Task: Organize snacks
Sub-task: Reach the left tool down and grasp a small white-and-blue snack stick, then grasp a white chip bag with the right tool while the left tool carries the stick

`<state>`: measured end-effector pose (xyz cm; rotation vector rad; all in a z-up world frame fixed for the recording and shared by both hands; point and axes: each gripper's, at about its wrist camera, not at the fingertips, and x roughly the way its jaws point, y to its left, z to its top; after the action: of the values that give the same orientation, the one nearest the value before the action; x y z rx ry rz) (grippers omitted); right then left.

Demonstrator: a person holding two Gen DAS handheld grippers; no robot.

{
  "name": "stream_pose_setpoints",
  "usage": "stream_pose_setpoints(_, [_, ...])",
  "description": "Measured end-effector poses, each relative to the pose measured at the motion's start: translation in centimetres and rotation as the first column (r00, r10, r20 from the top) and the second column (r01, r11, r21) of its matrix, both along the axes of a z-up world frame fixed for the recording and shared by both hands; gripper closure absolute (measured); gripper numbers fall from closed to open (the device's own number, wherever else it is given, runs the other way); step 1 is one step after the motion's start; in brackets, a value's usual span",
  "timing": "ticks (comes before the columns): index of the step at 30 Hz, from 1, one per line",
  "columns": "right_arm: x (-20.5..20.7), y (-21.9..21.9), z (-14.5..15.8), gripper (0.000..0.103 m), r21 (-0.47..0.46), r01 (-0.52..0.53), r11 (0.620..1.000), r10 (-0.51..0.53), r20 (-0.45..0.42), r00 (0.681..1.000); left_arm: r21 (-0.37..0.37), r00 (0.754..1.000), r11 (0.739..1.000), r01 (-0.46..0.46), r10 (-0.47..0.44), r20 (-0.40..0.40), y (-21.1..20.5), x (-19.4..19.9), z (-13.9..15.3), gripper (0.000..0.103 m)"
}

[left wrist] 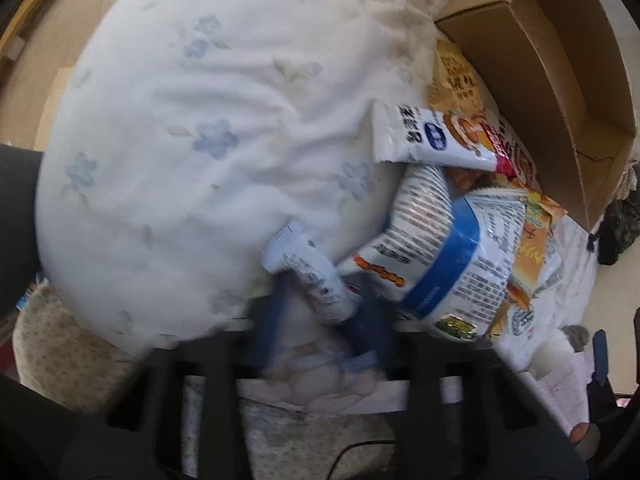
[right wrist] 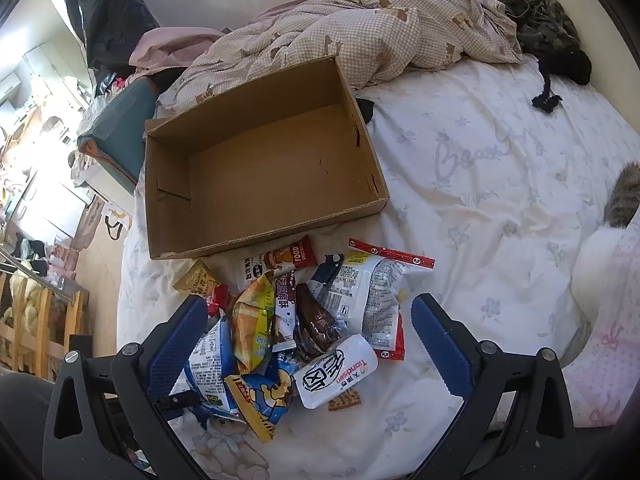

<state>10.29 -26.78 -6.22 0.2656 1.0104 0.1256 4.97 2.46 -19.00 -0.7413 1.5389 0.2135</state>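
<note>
1. The left gripper [left wrist: 320, 316], at the bottom centre of the left wrist view, points steeply down into the edge of the snack pile; the picture there is blurred.
2. Its blue pads are drawn close together on a small white packet [left wrist: 308, 272], which sticks up and to the left from between them.
3. Just to the right of that packet lies a large white bag with a blue band [left wrist: 452, 264], and above it a long white wrapper with a red end [left wrist: 436, 140].
4. The open cardboard box [left wrist: 560, 60] fills the upper right of that view, close beside the pile.
5. A white bedsheet with pale blue flowers [left wrist: 180, 140] covers the left and centre of the frame.
6. In the right wrist view, the right gripper [right wrist: 316, 344] hovers over the pile with its jaws spread wide, one blue pad at lower left and one at lower right; nothing is pinched between them.
7. The snack pile [right wrist: 304, 320] lies on the bed in the lower centre of the frame, between the two pads, and includes a white pouch with black print [right wrist: 336, 372], a yellow-orange bag [right wrist: 252, 328] and a dark brown packet [right wrist: 316, 324].
8. The box [right wrist: 256, 172] sits just above the pile, in the centre of the frame, with no snack inside.
9. A crumpled checked quilt [right wrist: 360, 32] lies behind the box at the top.
</note>
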Motion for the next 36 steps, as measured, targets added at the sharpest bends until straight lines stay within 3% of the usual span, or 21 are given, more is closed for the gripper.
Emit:
stream_pose_setpoints(2, [0.1,0.0,0.0,0.0,-0.002,0.0,1.0,0.0,-0.002,1.0,-0.018,1.0,1.0,0.007,-0.007,0.006,-0.3,0.2,0.2,0.088])
stream_pose_setpoints(5, [0.1,-0.3,-0.1,0.0,0.005,0.008,1.0,-0.008,-0.004,1.0,0.016,0.996,0.998,0.058,-0.059,0.074,-0.9,0.7,1.6,0.089])
stream_pose_setpoints(8, [0.1,-0.6,-0.1,0.0,0.007,0.019,1.0,-0.019,-0.003,1.0,0.086,0.978,0.982,0.168,-0.177,0.108,-1.7,1.8,3.9,0.089])
stream_pose_setpoints(11, [0.1,-1.4,-0.1,0.0,0.024,0.037,0.999,-0.037,-0.006,0.999,0.199,0.935,0.939,0.278,-0.313,0.167,-2.6,3.4,6.9,0.089])
stream_pose_setpoints(13, [0.2,-2.3,-0.3,0.0,0.056,0.064,0.996,-0.063,-0.026,0.998,0.257,0.89,0.895,0.365,-0.417,0.187,-3.5,4.4,9.0,0.089])
stream_pose_setpoints(16, [0.4,-3.8,-1.2,0.0,0.095,0.121,0.988,-0.113,-0.082,0.99,0.286,0.853,0.86,0.423,-0.485,0.195,-3.3,6.1,10.1,0.089])
stream_pose_setpoints(18, [0.6,-4.9,-2.3,0.0,0.124,0.165,0.979,-0.147,-0.14,0.979,0.295,0.84,0.852,0.433,-0.5,0.21,-2.8,6.1,10.4,0.089])
stream_pose_setpoints(19, [0.5,-5.1,-2.7,0.001,0.137,0.172,0.975,-0.15,-0.158,0.976,0.298,0.838,0.851,0.433,-0.501,0.214,-2.7,6.2,10.3,0.089])
stream_pose_setpoints(21, [0.7,-5.7,-4.3,0.024,0.23,0.175,0.957,-0.117,-0.246,0.962,0.265,0.849,0.868,0.42,-0.479,0.222,-2.3,6.4,9.8,0.089])
stream_pose_setpoints(24, [0.7,-6.2,-6.9,0.03,0.295,0.228,0.928,-0.11,-0.369,0.923,0.207,0.872,0.896,0.393,-0.435,0.223,-1.8,6.0,8.8,0.089])
stream_pose_setpoints(28, [0.8,-6.0,-9.1,0.031,0.303,0.284,0.91,-0.132,-0.439,0.889,0.239,0.861,0.893,0.382,-0.438,0.26,-2.2,5.9,9.5,0.089])
stream_pose_setpoints(30, [1.0,-5.5,-10.3,0.041,0.343,0.303,0.889,-0.121,-0.463,0.878,0.243,0.859,0.897,0.37,-0.43,0.277,-2.0,6.1,10.0,0.089])
stream_pose_setpoints(34, [0.9,-4.3,-10.9,0.05,0.406,0.3,0.863,-0.103,-0.441,0.892,0.216,0.871,0.913,0.346,-0.398,0.287,-1.5,6.3,10.1,0.089])
stream_pose_setpoints(36, [1.2,-3.6,-9.6,0.056,0.456,0.261,0.851,-0.087,-0.366,0.926,0.199,0.875,0.919,0.341,-0.387,0.291,-1.3,6.3,10.1,0.089])
